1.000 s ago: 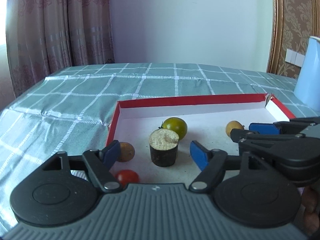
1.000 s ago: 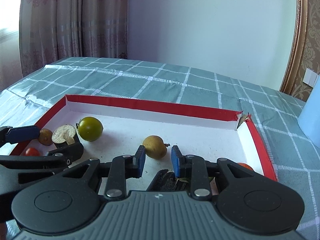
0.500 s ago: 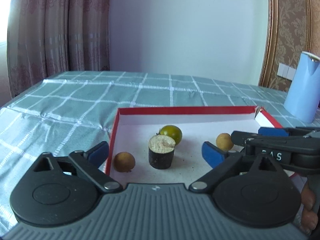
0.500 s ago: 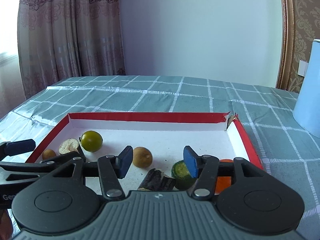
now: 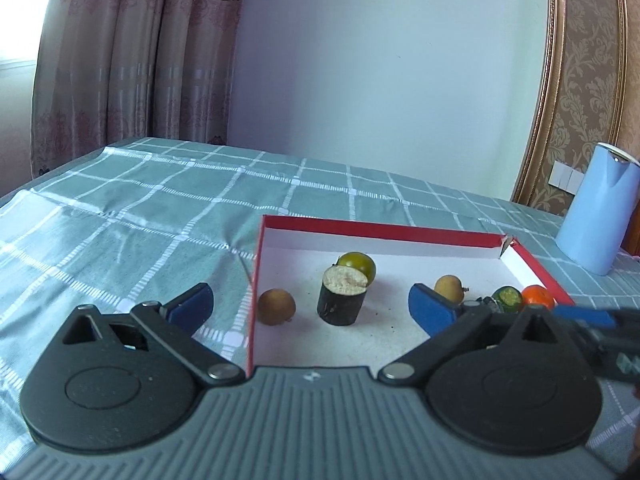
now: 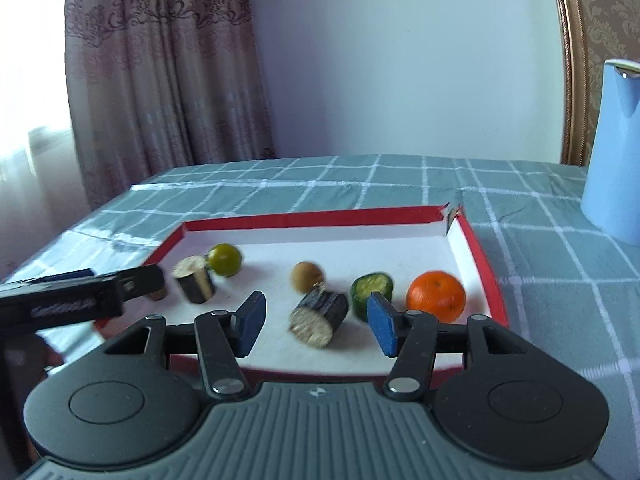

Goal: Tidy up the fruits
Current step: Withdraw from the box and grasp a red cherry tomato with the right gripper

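Checked-cloth surface (image 6: 400,184), both tools spread and holding nothing: I'd drop the right tool (image 6: 316,320) straight over the lying dark chunk (image 6: 318,316), squeezing gently.

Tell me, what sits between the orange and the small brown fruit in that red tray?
In the right wrist view, a cut green fruit piece lies between the orange and the brown fruit.
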A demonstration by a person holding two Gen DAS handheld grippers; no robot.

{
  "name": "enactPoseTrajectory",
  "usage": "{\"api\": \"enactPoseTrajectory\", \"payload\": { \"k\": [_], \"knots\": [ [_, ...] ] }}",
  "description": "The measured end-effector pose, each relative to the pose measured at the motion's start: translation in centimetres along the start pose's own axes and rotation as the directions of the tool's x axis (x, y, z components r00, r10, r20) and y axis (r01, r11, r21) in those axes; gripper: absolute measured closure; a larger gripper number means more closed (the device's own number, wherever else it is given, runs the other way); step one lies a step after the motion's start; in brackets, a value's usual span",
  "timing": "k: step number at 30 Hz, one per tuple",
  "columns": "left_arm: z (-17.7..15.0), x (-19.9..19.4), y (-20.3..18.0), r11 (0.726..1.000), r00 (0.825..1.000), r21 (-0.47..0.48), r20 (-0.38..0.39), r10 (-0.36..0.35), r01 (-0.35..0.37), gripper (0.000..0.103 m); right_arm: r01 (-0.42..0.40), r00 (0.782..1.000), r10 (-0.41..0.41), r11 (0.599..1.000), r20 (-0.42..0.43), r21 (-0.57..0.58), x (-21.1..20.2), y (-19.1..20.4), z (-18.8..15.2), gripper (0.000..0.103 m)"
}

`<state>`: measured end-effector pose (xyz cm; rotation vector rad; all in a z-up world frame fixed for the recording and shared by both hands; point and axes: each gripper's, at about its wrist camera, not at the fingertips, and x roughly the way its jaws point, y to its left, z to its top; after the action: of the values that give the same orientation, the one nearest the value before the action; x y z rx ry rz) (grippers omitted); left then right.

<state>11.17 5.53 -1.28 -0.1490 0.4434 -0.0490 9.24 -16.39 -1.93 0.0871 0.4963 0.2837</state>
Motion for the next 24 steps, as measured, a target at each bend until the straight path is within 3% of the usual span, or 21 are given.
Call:
{"api": "enactPoseTrajectory", "payload": {
  "k": [10,17,24],
  "knots": [
    [-0.3,-0.2,-0.1,1.000,1.000,0.010,-0.006,0.009,-0.009,0.000,-0.128,0.988,0.116,0.984,-0.099,-0.123,-3.9,2.5,-5.2,0.048],
    [-0.7,-0.2,-1.0,0.998,1.000,0.064,0.003,0.018,-0.018,0.000,-0.205,0.975,0.183,0.961,-0.127,-0.186,-4.0,4.8,-6.0,0.048],
    [-0.7,-0.3,-1.1,0.997,1.000,0.071,0.004,0.020,-0.020,0.000,-0.219,0.969,0.182,0.945,-0.166,-0.241,-3.0,6.9,-6.9,0.048]
  ]
}}
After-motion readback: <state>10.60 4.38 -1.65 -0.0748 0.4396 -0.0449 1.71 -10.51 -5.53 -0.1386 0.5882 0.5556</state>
